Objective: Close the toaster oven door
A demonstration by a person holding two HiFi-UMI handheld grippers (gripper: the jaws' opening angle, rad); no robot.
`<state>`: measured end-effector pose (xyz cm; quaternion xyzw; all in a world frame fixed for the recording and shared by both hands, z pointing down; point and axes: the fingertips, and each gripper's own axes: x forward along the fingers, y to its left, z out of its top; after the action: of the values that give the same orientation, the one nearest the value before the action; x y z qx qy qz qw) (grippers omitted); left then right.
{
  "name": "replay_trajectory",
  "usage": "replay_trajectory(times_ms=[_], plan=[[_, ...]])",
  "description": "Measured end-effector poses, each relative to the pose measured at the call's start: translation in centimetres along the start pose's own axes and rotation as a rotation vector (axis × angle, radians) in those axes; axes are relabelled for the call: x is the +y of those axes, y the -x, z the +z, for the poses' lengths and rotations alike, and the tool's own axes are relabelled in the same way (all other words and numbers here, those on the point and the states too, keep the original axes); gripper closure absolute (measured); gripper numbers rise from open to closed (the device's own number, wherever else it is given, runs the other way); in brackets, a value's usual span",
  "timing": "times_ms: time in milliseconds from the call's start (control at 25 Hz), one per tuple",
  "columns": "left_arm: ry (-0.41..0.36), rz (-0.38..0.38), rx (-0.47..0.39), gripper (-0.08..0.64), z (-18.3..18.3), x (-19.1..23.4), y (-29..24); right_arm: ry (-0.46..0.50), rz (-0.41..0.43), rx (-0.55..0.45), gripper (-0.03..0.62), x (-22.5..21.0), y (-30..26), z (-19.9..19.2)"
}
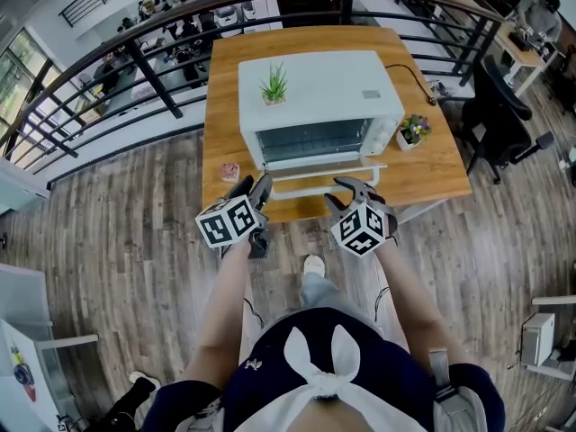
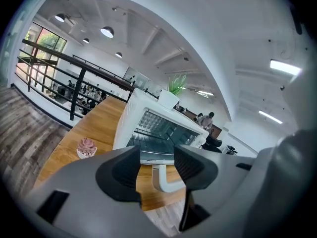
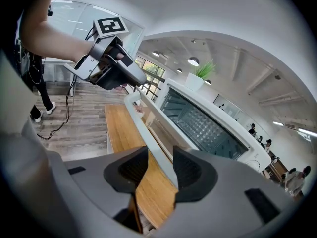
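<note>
At the front edge of the table, the left gripper (image 2: 157, 166) has its jaws apart w/ the curved left end of the white door handle (image 2: 166, 180) sitting in the gap; neither pad presses on it and wood shows on both sides, so it grips nothing. The right gripper (image 3: 161, 170) is likewise spread, w/ the handle bar running lengthwise between its jaws, closer to the right-hand pad but w/ clear wood showing on the other side, so no grip there either. In the head view both grippers sit side by side at the handle, left one at its left end, right one toward its right end, each w/ its marker cube facing up. The toaster oven (image 1: 319, 88) is white and stands mid-table; its door (image 1: 324, 166) is down and open, jutting out toward the person, wire rack visible inside. A small green potted plant (image 1: 274, 86) stands on the oven's top, left side. A pink succulent (image 1: 229, 171) in a small pot sits on the wooden table (image 1: 432, 169) left of the door, and another small potted plant w/ purple and yellow bits (image 1: 414, 130) sits right of the oven, near the power cord (image 1: 409, 75). Beyond the table runs a black railing (image 1: 135, 61); wood-plank floor (image 1: 117, 232) all around.
</note>
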<state>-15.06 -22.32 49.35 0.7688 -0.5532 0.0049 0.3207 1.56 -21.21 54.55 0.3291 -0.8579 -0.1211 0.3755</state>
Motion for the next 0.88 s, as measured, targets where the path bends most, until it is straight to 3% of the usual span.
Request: replay_trajectory(times_ms=[400, 640, 880], plan=[[-0.022, 0.01, -0.049, 0.357, 1.0, 0.0, 1.7, -0.006, 0.006, -0.007, 0.43, -0.6, 0.0, 0.6], [-0.029, 0.011, -0.06, 0.465, 0.7, 0.3, 2.5, -0.009, 0.012, -0.013, 0.43, -0.9, 0.0, 0.7], [-0.073, -0.044, -0.041, 0.515, 0.0, -0.9, 2.6, -0.017, 0.018, -0.023, 0.428, -1.3, -0.2, 0.9]])
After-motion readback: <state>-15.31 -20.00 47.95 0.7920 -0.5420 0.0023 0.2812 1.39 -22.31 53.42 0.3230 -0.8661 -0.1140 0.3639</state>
